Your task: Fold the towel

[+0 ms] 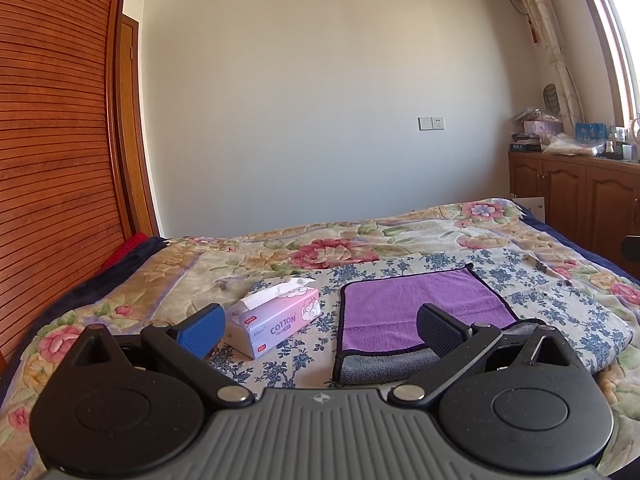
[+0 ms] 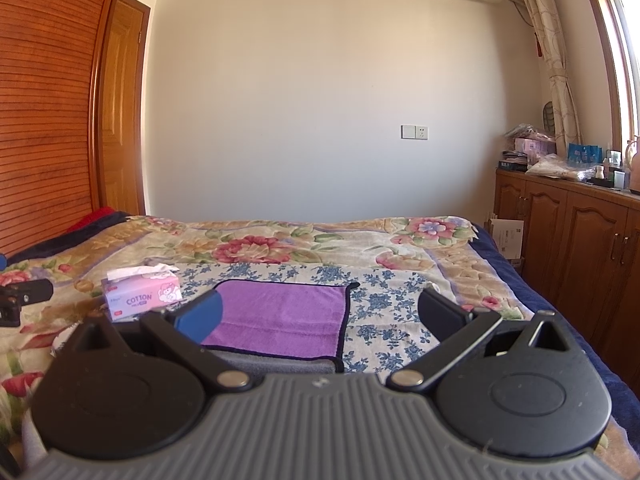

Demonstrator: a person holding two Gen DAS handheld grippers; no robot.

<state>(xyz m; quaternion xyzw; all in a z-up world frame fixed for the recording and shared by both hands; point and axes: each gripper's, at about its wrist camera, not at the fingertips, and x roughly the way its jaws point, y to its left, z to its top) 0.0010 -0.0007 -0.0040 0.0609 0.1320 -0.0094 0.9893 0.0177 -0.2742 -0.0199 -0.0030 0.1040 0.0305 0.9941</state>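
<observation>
A purple towel (image 1: 404,304) with a dark hem lies on the floral bedspread, its near edge turned over to show the grey underside (image 1: 384,366). It also shows in the right wrist view (image 2: 280,316). My left gripper (image 1: 320,326) is open and empty, held above the bed, its right finger over the towel's near right part. My right gripper (image 2: 320,314) is open and empty, with the towel between and behind its fingers. Part of the left gripper (image 2: 24,294) shows at the left edge of the right wrist view.
A pink tissue box (image 1: 276,320) marked COTTON stands left of the towel, also in the right wrist view (image 2: 142,294). The bed (image 1: 320,248) carries a floral blanket. A wooden wardrobe (image 1: 52,140) stands left, wooden cabinets (image 2: 580,240) with clutter stand right.
</observation>
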